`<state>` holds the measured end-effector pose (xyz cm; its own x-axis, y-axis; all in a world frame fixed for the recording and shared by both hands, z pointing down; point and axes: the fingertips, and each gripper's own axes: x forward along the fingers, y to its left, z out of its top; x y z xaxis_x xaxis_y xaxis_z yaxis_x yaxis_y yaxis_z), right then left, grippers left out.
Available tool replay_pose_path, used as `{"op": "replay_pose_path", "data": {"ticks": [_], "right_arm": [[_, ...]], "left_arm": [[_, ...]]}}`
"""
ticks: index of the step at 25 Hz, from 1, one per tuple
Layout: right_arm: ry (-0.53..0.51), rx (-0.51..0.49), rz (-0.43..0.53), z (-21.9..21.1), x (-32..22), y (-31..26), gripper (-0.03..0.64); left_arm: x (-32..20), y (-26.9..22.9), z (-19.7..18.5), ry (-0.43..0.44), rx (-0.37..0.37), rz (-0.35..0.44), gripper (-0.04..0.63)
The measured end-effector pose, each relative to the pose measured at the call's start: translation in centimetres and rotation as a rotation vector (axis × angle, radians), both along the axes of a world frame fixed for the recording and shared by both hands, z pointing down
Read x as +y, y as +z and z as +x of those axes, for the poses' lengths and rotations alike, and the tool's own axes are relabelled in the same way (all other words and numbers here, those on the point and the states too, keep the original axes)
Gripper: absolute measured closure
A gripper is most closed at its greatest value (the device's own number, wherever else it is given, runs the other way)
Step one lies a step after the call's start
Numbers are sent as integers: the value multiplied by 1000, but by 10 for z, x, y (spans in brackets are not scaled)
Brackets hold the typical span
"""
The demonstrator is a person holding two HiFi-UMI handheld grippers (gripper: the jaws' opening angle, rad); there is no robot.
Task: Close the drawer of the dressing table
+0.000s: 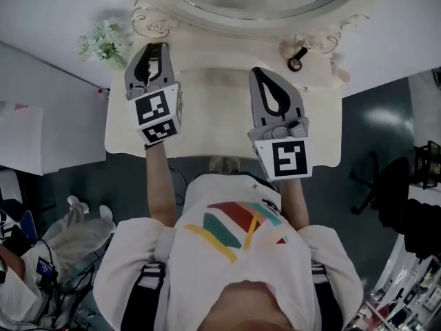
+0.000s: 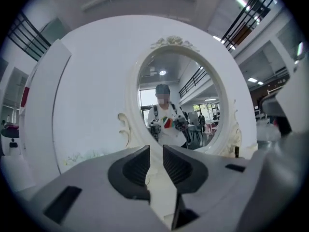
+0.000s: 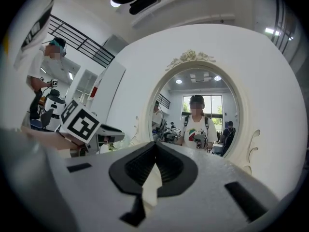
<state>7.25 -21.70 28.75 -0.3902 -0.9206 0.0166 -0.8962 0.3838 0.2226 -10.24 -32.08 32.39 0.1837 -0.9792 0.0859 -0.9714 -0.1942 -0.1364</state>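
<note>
We show the dressing table [image 1: 207, 95] cream; left gripper [image 1: 156, 47] and right gripper [image 1: 260, 72] grey, pads [image 2: 137, 166] black; marker cubes [image 1: 157, 116] black-and-white squares; shirt [image 1: 234, 254] white, striped green, red, yellow.

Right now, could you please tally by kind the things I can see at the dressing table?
grippers: 2, the left gripper and the right gripper
mirror: 1
flower bunch: 1
small black object: 1
Total: 5

1. Pale flower bunch [image 1: 102, 41] is seen upper L in head view.
2. Sm. black item [image 1: 298, 58], type not made out, is seen upper R.
3. Dark chair [image 1: 386, 185] is set on floor [image 1: 365, 123] at R.
4. White cloth heap [image 1: 76, 229] & cables [image 1: 69, 281] are seen lower L.
</note>
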Motion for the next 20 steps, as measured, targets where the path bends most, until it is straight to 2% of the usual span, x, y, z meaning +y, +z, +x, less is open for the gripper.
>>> {"op": "replay_pose_path", "data": {"ticks": [6,10,16,20], "right_arm": [[27,-22,48,14,6,-19,617],[43,-48,71,23,9,-28,617],[63,-68,91,35,16,-34,617],[68,-82,82,41,19,-30,617]], "left_arm": [[33,-67,49,96,42,125,537],[52,-92,75,143,30,191,546],[83,-107,111,204,36,231,569],[90,-102,127,228,53,216,580]]}}
